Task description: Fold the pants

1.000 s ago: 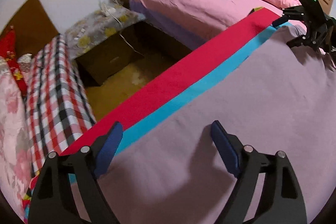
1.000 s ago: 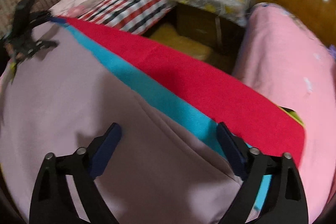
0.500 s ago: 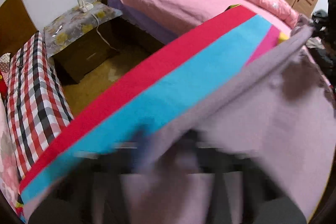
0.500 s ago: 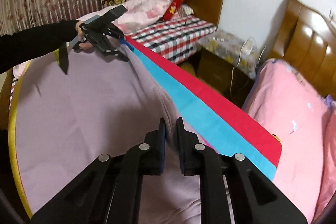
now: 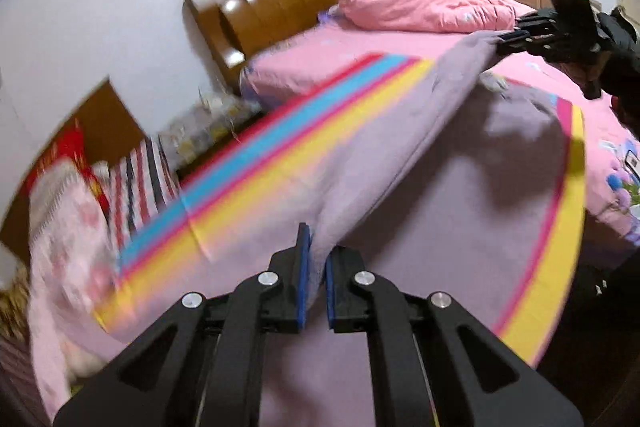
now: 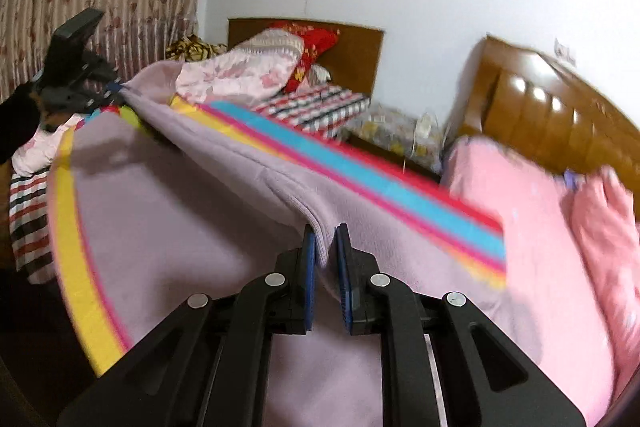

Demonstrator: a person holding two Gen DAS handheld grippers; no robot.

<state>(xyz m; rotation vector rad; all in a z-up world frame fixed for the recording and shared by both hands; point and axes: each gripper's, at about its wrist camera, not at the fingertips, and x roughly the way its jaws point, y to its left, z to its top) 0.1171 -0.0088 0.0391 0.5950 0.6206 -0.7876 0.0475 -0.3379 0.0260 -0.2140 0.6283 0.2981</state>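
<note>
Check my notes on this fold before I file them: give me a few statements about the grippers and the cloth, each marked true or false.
1. The left gripper is shut on the mauve pants. True.
2. The right gripper stands wide open over bare fabric. False: its pads pinch a ridge of the pants.
3. The pants lie flat across the striped mat. False: the held edge is lifted between the two grippers.
4. The mat shows red, blue and yellow bands. True.
</note>
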